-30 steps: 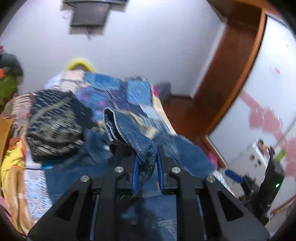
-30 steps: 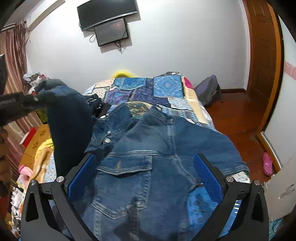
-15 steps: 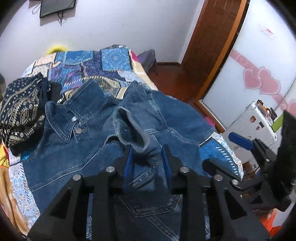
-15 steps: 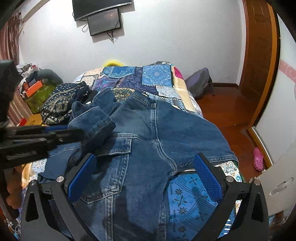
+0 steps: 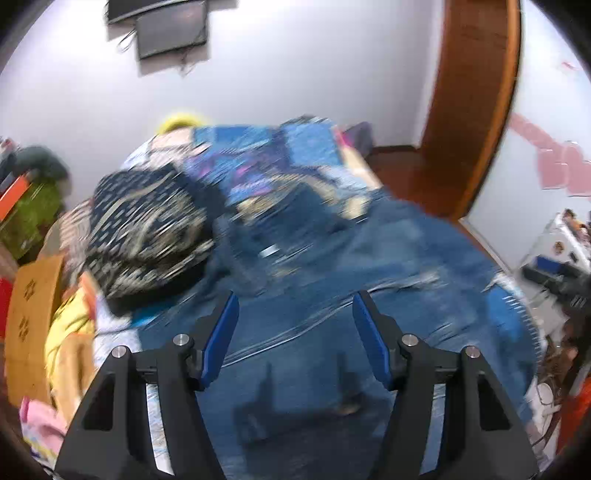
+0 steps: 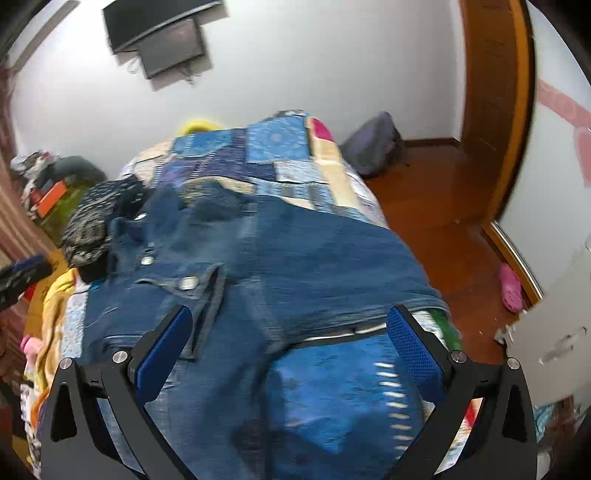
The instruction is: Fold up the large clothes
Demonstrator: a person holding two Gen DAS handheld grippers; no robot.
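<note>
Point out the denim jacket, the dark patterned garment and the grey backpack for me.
denim jacket (image 6: 317,254): right wrist view, on its broad back panel.
dark patterned garment (image 5: 147,218): left wrist view, middle of the bundle.
grey backpack (image 6: 373,147): right wrist view, its front face.

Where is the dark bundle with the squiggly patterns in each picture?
Left wrist view: the patterned bundle fills the left-middle, on the bed beside the denim jacket.
Right wrist view: the patterned bundle is smaller, at the left edge, touching the jacket's collar.
Shared landmark: the wall screen sits top left in both.
</note>
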